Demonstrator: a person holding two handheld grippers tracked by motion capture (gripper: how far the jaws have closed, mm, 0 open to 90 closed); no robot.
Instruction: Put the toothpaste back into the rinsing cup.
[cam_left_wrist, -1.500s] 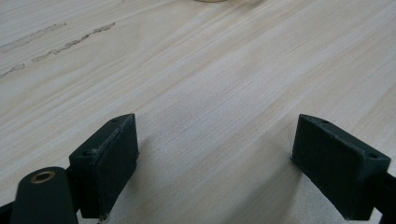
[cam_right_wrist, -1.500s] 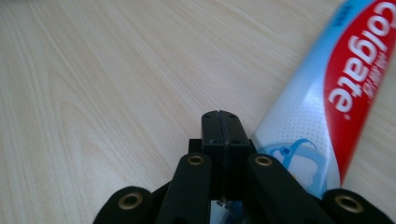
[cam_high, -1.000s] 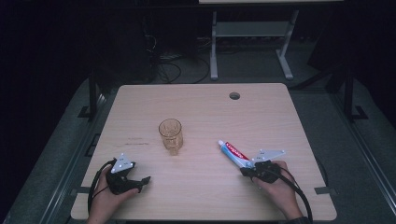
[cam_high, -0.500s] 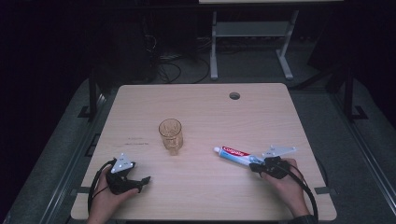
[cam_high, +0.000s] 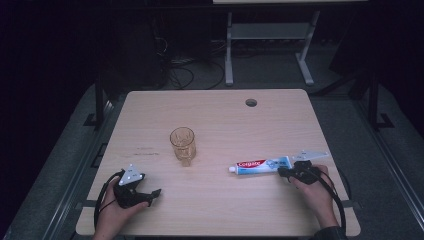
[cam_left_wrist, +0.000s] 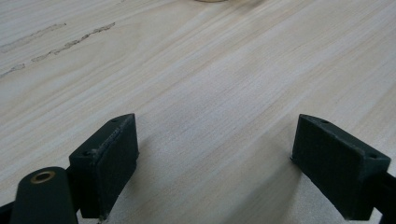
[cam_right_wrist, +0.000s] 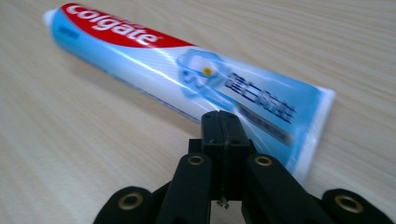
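Wood table (cam_high: 220, 115): 1 glass (cam_high: 182, 145), 1 toothpaste tube (cam_high: 260, 165); left tongs (cam_high: 150, 194) open, right tongs (cam_high: 283, 171) closed, empty.

The middle of the worktop (cam_high: 220, 120) is being blocked by an amber glass (cam_high: 183, 144) standing upright, nearer the left edge. Towards the right edge and near edge, passage is being barred by a toothpaste tube (cam_high: 260, 165) lying flat and crosswise. A gap of bare wood is being left between glass and tube. The far half is being kept free, apart from a small cable hole (cam_high: 251, 102) near the far edge.
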